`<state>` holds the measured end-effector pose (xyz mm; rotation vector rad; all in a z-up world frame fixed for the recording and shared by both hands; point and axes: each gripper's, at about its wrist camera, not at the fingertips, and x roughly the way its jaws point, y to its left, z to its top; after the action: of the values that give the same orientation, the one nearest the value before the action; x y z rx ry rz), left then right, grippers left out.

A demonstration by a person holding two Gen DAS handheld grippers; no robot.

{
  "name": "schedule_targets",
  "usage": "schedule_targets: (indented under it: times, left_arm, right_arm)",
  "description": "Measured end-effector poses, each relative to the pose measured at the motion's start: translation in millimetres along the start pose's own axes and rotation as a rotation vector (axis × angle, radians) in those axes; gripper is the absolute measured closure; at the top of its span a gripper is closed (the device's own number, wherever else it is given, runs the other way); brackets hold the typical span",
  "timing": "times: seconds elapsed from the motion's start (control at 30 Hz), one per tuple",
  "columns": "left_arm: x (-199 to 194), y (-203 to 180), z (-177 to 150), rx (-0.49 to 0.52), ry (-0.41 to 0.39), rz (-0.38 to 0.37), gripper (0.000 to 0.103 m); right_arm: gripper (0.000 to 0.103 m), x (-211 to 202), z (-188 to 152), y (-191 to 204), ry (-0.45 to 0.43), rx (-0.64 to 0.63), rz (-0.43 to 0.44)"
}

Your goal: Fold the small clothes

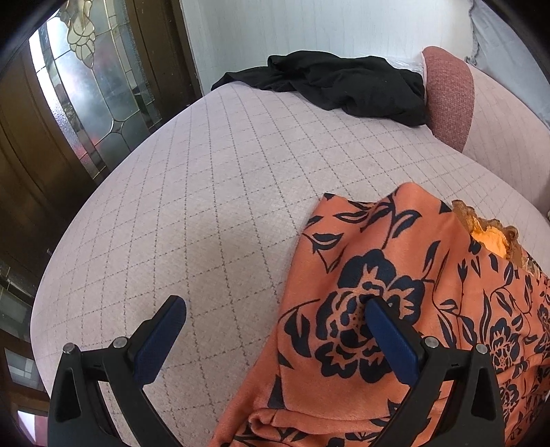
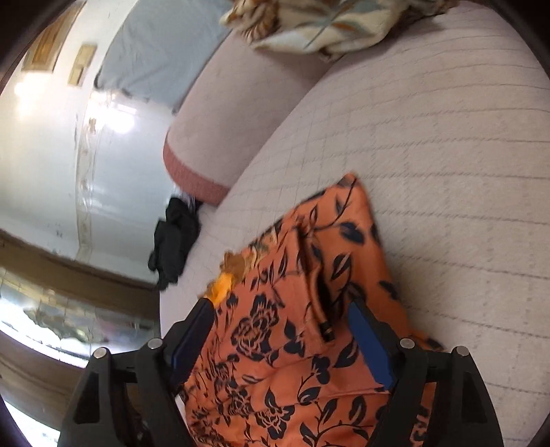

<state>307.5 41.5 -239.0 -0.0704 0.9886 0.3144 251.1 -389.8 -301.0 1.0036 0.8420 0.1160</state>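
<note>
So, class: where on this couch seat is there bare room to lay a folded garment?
Bare seat lies between the orange floral garment and the black garment, left of the armrest. Another patch lies below the cream cloth. It is crowded around both claws.

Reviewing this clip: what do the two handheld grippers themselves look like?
Both match: the left gripper and right gripper have black plastic frames with triangular cut-outs, silver round pins at the joints, and flat dark-blue textured fingers. No cables, markings or sleeves show.

Both wrist views close above garment (image 1: 395, 309), shared sofa (image 2: 447, 154)
</note>
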Motion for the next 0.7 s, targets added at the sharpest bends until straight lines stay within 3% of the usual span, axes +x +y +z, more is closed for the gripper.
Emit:
schedule_targets:
  times: [0.2,0.27,0.37,0.63,0.7]
  left_arm:
    - [3,5,2,-0.016,0.011,0.001,0.000]
    - [4,5,2,-0.013,0.014,0.007,0.000]
    - [4,6,3,-0.017,0.015,0.011,0.000]
    - [4,14,3,-0.041,0.018,0.031,0.000]
    - [5,13,2,-0.042,0.023,0.029,0.000]
  right_arm:
    - [0.050,36,-6,2,0.054,-0.023,-0.073]
    - [0.076,42,-7,3,0.048,-0.039,-0.077]
    - [0.094,41,-11,8,0.019,-0.077,-0.099]
    - [0.095,-24,-10,39,-0.176,-0.181,-0.096]
    - [0.095,-31,-9,33,-0.170,-0.174,-0.115]
